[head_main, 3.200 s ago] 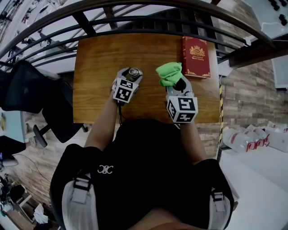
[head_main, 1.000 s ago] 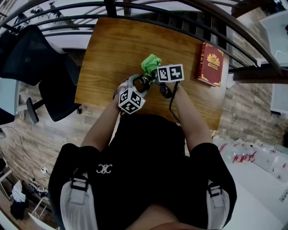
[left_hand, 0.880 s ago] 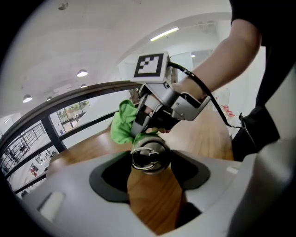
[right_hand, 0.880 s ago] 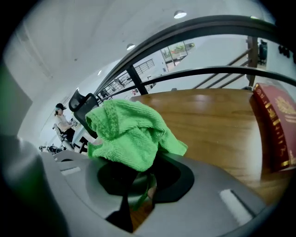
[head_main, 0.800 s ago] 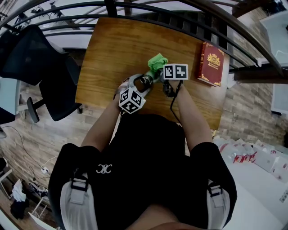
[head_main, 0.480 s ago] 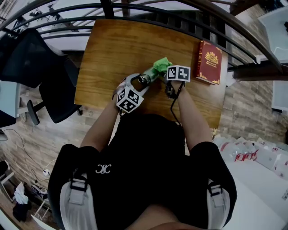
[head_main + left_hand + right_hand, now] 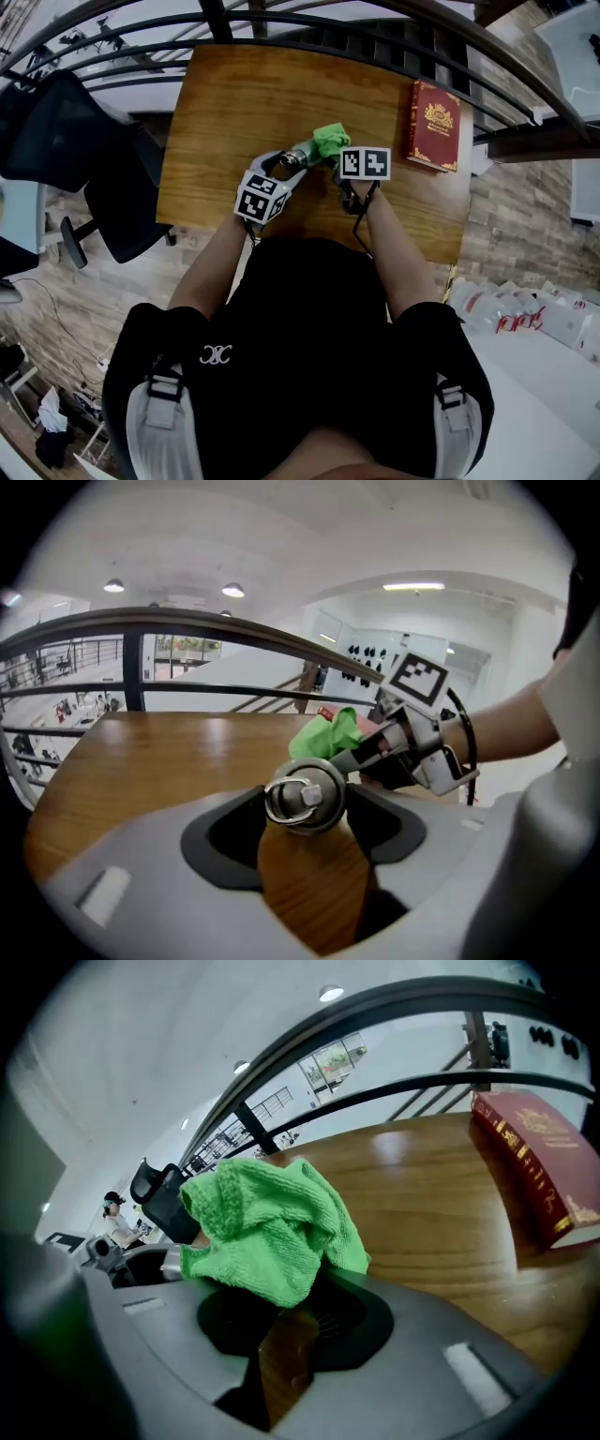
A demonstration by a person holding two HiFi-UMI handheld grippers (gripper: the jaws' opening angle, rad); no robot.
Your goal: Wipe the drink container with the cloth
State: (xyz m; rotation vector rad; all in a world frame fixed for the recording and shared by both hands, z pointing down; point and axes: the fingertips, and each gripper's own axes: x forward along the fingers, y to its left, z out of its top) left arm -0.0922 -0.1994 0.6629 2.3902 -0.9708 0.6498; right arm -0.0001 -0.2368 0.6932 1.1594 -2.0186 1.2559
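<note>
The drink container [image 7: 305,803], a small bottle with a metal cap and wire ring, is tilted above the wooden table [image 7: 234,103]. My left gripper [image 7: 305,810] is shut on it just below the cap. In the head view the container [image 7: 295,157] points from the left gripper [image 7: 284,165] toward the right one. The green cloth [image 7: 267,1227] is bunched in my right gripper [image 7: 281,1299], which is shut on it. The cloth [image 7: 330,141] rests against the container's cap end, and it also shows just behind the cap as the cloth [image 7: 328,738]. The container's lower body is hidden by the jaws.
A red book [image 7: 433,112] with gold print lies at the table's right edge, seen also as the book [image 7: 539,1171]. A dark metal railing [image 7: 309,28] runs behind the table. Black office chairs [image 7: 66,131] stand to the left. Bare wood lies at the table's far left.
Over three seconds the two grippers came together, bringing the cloth against the container. In the last second the cloth has shifted a little rightward round the cap end; the left gripper keeps its hold.
</note>
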